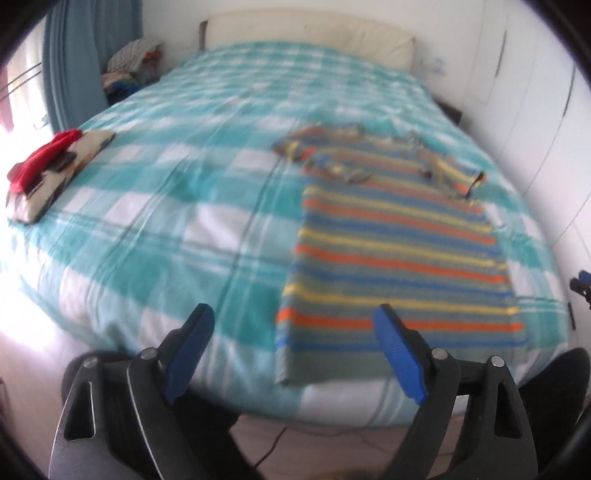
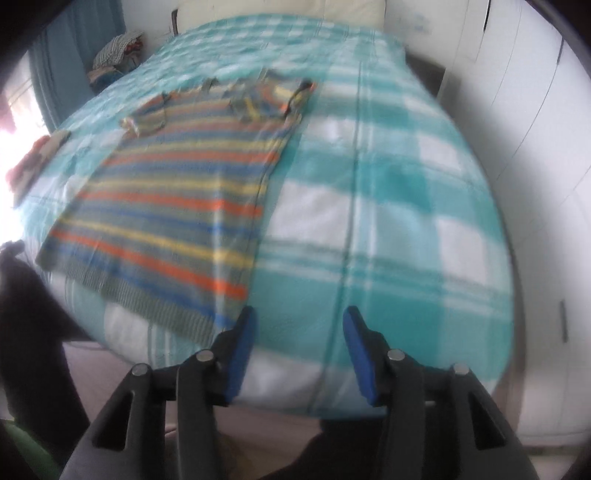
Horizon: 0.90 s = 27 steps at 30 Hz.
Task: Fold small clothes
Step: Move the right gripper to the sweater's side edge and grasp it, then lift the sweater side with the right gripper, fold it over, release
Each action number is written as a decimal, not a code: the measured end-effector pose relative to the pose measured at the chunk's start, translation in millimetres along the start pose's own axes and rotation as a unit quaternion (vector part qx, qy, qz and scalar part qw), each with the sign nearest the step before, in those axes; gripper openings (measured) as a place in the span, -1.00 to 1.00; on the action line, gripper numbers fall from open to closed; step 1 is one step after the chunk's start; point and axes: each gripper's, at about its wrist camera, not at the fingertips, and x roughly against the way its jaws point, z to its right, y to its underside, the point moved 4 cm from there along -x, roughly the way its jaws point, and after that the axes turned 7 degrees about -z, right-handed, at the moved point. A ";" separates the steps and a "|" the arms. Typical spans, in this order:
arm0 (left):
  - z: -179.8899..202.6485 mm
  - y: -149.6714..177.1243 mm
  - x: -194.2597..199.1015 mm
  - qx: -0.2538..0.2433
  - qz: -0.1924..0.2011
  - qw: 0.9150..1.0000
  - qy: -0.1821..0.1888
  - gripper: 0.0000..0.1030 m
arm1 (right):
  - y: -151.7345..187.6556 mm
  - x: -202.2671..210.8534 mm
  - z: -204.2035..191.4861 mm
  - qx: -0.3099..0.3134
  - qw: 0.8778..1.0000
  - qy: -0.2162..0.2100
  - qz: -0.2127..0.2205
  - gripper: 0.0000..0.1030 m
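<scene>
A: Left wrist view first. What is the left claw [image 1: 293, 321] doing?

B: Its blue fingers [image 1: 397, 350] are spread wide with nothing between them. It hangs over the near edge of the bed [image 1: 177, 192], which wears a teal and white checked cover.

A: And the garment?

B: The striped shirt [image 1: 399, 251] lies flat ahead of the claw and to its right, hem nearest, collar farthest. The right finger overlaps the hem in the picture; I cannot tell whether it touches. The sleeves are folded in over the chest, crumpled.

A: Anything else there?

B: Far ahead on the left, near the bed's edge, a folded pile [image 1: 55, 173] with something red on top. Beyond that, past the bed's corner, a heap of clothes [image 1: 129, 66] beside a blue curtain [image 1: 74, 59]. A pale pillow [image 1: 314, 33] lies at the far end. The view is blurred.

A: Now the right wrist view.

B: The right claw [image 2: 299, 325] is also parted, empty, over the near edge of the bed [image 2: 406, 206]. The striped shirt [image 2: 177, 195] sits ahead and to the left, its near corner just beside the left finger. White wardrobe doors [image 2: 535, 147] stand to the right.
</scene>
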 end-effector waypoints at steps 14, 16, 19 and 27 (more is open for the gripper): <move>78.6 -2.1 -122.3 -0.076 -0.016 0.997 0.028 0.81 | -223.8 -181.1 -117.1 0.181 0.976 -0.118 0.019 0.52; 78.8 -4.3 -124.4 -0.074 -0.013 0.997 0.020 0.81 | -229.8 -210.2 -124.9 0.190 0.975 -0.112 0.011 0.50; 77.8 -5.8 -128.4 -0.067 -0.020 0.997 0.021 0.81 | -238.0 -237.7 -95.9 0.118 0.983 -0.138 -0.017 -0.92; 79.4 -6.8 -128.6 -0.054 -0.010 0.998 0.041 0.81 | -205.4 -156.6 125.4 -0.143 0.979 -0.093 0.107 -0.95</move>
